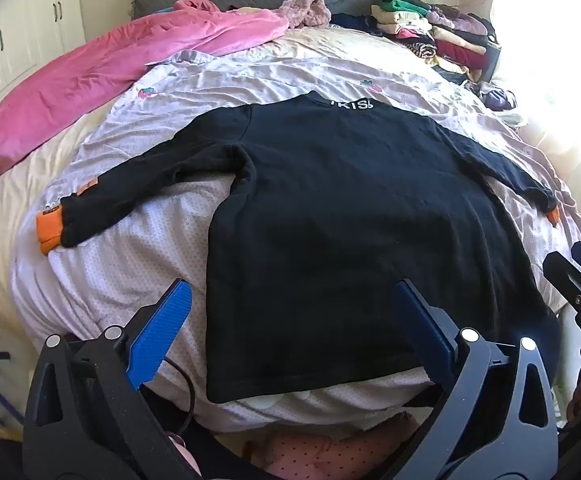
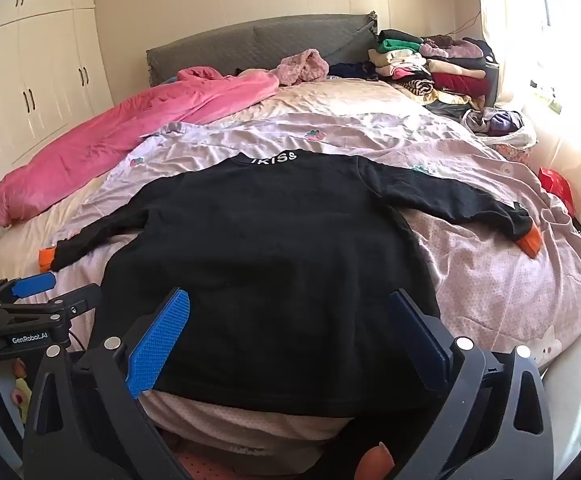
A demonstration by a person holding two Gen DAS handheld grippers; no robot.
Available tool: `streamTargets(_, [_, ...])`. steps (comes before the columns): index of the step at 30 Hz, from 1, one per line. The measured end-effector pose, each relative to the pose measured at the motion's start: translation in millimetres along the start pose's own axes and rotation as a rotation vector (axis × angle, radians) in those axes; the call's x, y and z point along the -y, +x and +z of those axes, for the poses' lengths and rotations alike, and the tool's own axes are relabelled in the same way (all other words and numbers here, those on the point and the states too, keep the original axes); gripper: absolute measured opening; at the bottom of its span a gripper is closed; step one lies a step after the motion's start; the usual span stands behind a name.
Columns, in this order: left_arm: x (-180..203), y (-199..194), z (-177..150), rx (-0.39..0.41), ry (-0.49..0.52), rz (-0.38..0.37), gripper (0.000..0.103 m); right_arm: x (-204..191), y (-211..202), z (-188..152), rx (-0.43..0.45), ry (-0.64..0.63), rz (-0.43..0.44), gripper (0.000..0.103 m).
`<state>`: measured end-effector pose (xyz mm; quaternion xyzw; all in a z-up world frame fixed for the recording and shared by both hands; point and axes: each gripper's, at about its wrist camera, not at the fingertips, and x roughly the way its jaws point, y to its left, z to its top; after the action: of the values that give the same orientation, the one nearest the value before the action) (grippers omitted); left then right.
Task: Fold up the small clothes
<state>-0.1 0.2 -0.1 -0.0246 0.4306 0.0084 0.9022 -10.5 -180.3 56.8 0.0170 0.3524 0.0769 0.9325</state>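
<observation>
A small black long-sleeved top (image 1: 330, 216) lies flat on the bed with both sleeves spread out, white lettering at the collar and orange cuffs (image 1: 48, 230). It also shows in the right wrist view (image 2: 274, 256). My left gripper (image 1: 290, 300) is open and empty, hovering over the top's near left hem. My right gripper (image 2: 290, 308) is open and empty, hovering over the near right hem. The right gripper shows at the right edge of the left wrist view (image 1: 578, 280); the left gripper shows at the left of the right wrist view (image 2: 30, 292).
A wrinkled pale lilac quilt (image 1: 138, 264) covers the bed. A pink blanket (image 1: 102, 76) lies bunched at the far left. Stacks of folded clothes (image 2: 430, 64) sit at the far right by a grey headboard (image 2: 258, 44). White wardrobes (image 2: 38, 76) stand left.
</observation>
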Motion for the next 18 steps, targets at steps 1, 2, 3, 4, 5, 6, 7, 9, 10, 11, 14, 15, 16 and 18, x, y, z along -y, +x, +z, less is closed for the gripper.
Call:
streamTargets(1, [-0.1, 0.0, -0.1, -0.001, 0.000, -0.002, 0.094, -0.4, -0.4, 0.3, 0.002, 0.001, -0.004, 0.099])
streamTargets(2, [-0.2, 0.2, -0.3, -0.002, 0.001, -0.002, 0.094, -0.9, -0.4, 0.5, 0.001, 0.000, -0.005, 0.099])
streamTargets(3, [-0.3, 0.5, -0.4, -0.003, 0.002, 0.000, 0.094, -1.0, -0.7, 0.7, 0.001, 0.003, 0.000, 0.099])
streamTargets(4, [-0.6, 0.9, -0.4, -0.003, 0.003, 0.000, 0.094, -1.6, -0.8, 0.9, 0.001, 0.001, 0.000, 0.099])
streamTargets(5, [-0.8, 1.5, -0.3, -0.005, 0.003, 0.001, 0.094, -2.4, -1.0, 1.1, 0.001, -0.001, 0.000, 0.099])
streamTargets(6, [1.8, -5.7, 0.7, 0.011, 0.002, 0.003, 0.094, -1.3, -1.2, 1.3, 0.002, 0.006, 0.003, 0.099])
streamTargets(7, [2.0, -6.8, 0.6, 0.010, 0.000, 0.002, 0.094, -1.4, -1.4, 1.5, 0.001, 0.005, 0.004, 0.099])
streamTargets(9, [-1.2, -2.8, 2.1, 0.008, 0.002, -0.002, 0.094, -0.5, -2.0, 1.6, 0.003, 0.002, 0.003, 0.099])
streamTargets(10, [-1.2, -3.6, 2.3, 0.010, 0.002, -0.001, 0.094, 0.7, -2.1, 1.6, 0.002, 0.001, 0.004, 0.099])
streamTargets(11, [-1.6, -2.6, 2.5, 0.008, 0.000, -0.005, 0.094, 2.3, -2.5, 1.5, 0.003, 0.002, 0.004, 0.099])
streamTargets(14, [-2.4, -3.2, 3.2, 0.011, 0.003, -0.006, 0.094, -4.9, -4.7, 2.8, 0.001, 0.001, -0.002, 0.099])
streamTargets(15, [-2.7, -3.1, 3.4, 0.010, 0.003, -0.007, 0.094, -5.0, -5.0, 3.0, 0.002, 0.002, -0.001, 0.099])
streamTargets(16, [-2.6, -3.7, 3.5, 0.011, 0.003, -0.008, 0.094, -3.7, -4.2, 2.5, 0.001, 0.000, -0.001, 0.099])
streamTargets(18, [-1.3, -5.5, 3.6, 0.012, 0.002, -0.003, 0.094, -3.9, -4.7, 2.8, 0.000, 0.000, 0.000, 0.099])
